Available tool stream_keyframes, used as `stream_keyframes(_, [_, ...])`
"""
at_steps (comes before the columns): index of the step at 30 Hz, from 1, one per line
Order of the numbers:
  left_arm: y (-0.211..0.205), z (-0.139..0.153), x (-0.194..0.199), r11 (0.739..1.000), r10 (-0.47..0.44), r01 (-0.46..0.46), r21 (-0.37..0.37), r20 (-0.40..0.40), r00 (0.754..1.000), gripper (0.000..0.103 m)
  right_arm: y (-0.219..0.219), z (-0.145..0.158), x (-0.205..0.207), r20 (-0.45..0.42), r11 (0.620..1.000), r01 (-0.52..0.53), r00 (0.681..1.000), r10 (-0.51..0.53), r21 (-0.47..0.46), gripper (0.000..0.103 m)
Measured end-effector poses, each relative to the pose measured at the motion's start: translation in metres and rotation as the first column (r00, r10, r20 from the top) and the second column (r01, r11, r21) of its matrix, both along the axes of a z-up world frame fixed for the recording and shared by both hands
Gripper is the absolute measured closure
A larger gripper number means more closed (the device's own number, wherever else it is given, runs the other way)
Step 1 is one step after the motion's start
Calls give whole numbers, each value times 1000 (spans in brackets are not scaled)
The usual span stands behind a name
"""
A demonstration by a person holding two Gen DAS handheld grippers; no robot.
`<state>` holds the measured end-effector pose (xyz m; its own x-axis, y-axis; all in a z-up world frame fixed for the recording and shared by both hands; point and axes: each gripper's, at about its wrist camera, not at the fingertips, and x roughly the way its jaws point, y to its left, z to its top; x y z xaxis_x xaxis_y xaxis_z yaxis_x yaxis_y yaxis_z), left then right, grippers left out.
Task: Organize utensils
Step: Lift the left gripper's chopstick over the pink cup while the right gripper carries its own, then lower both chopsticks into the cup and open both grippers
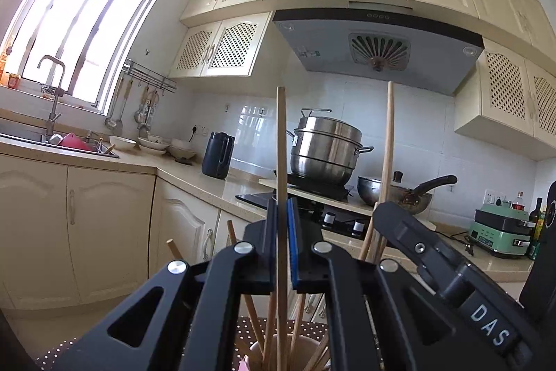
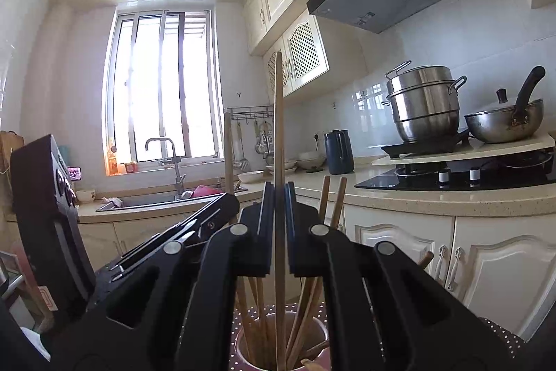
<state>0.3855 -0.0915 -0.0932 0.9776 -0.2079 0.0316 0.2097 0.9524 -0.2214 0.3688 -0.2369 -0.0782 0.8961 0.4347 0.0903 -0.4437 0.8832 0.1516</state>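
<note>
My left gripper [image 1: 282, 214] is shut on a wooden chopstick [image 1: 281, 141] that stands upright, its lower end in a pale round holder [image 1: 305, 345] with several other chopsticks. My right gripper [image 2: 279, 200] is shut on another upright wooden chopstick [image 2: 278, 113], its lower end in the same holder [image 2: 281, 350]. The right gripper shows in the left wrist view [image 1: 434, 242] with its chopstick [image 1: 387, 141] rising beside it. The left gripper shows in the right wrist view [image 2: 194, 225] at the left, its chopstick [image 2: 228, 152] standing behind it.
The holder stands on a brown polka-dot cloth [image 2: 500, 332]. Beyond are cream cabinets, a sink with tap [image 2: 166, 162], a dark jug [image 2: 337, 151], a steel steamer pot [image 2: 424, 103] and a wok [image 2: 504, 122] on the stove, and a green appliance [image 1: 500, 233].
</note>
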Motion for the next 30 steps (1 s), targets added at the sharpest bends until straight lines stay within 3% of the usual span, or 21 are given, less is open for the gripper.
stream_keyframes(5, [-1,-1,-6,999,-19,20,44,-19,1000,95,-2,-3,-3,-24,1000,-8,1000,7,-28,96])
stream_keyframes(7, [1,0,-9,999,-20,21,39,-24,1000,75,-3,-3,-4,-36,999,-2,999,1,-34,96])
stream_keyframes(11, [6,4,-14,999,-12,14,47,-41,999,73,-3,-5,-7,-67,999,-2,998,-1,-41,96])
stream_keyframes(18, [12,7,-23,998,-9,16,62,-109,994,48,5,-11,-11,-148,997,-3,989,-8,-76,96])
stream_keyframes(25, [19,10,-34,994,10,10,105,-186,982,42,7,-15,-12,-247,997,-6,969,-12,-71,95])
stream_keyframes(30, [29,15,-42,994,3,24,107,-239,971,37,8,-12,-18,-283,998,22,958,-39,-61,79])
